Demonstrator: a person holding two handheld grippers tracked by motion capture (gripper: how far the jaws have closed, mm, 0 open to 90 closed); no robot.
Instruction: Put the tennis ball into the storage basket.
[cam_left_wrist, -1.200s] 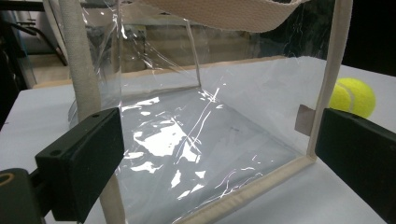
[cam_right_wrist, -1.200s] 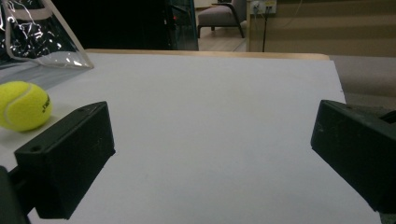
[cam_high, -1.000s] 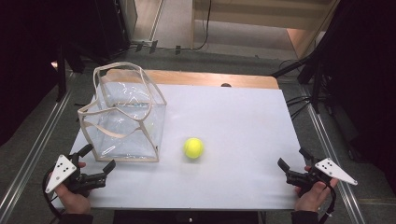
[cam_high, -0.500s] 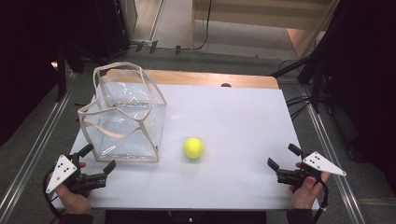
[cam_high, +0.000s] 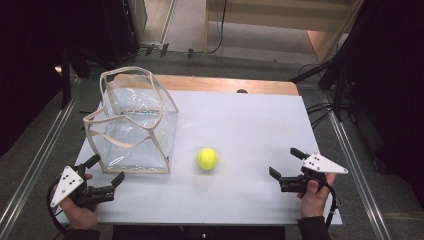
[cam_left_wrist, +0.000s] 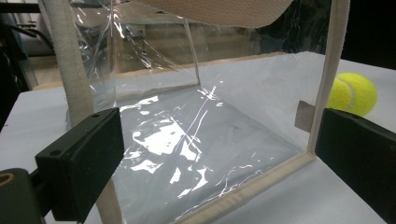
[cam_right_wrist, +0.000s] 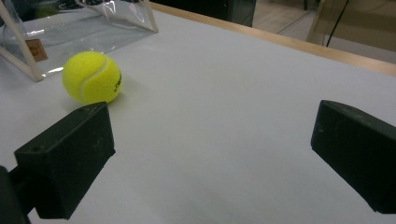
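A yellow tennis ball (cam_high: 207, 158) (cam_right_wrist: 92, 77) (cam_left_wrist: 353, 94) lies on the white table (cam_high: 240, 130), just right of a clear plastic bag with beige trim and handles (cam_high: 132, 128) (cam_left_wrist: 187, 126) that stands upright and open. My left gripper (cam_high: 106, 170) (cam_left_wrist: 219, 158) is open at the table's front left corner, jaws facing the bag's front wall a short way off. My right gripper (cam_high: 286, 162) (cam_right_wrist: 210, 154) is open at the front right, jaws pointing left toward the ball, with nothing between them.
A wooden strip (cam_high: 220, 84) runs along the table's far edge. Metal rails (cam_high: 30, 170) flank the table on both sides. Cables (cam_high: 320, 107) lie on the floor at the right.
My right gripper has moved left and a little inward over the table, toward the ball. The left gripper, ball and bag have stayed put.
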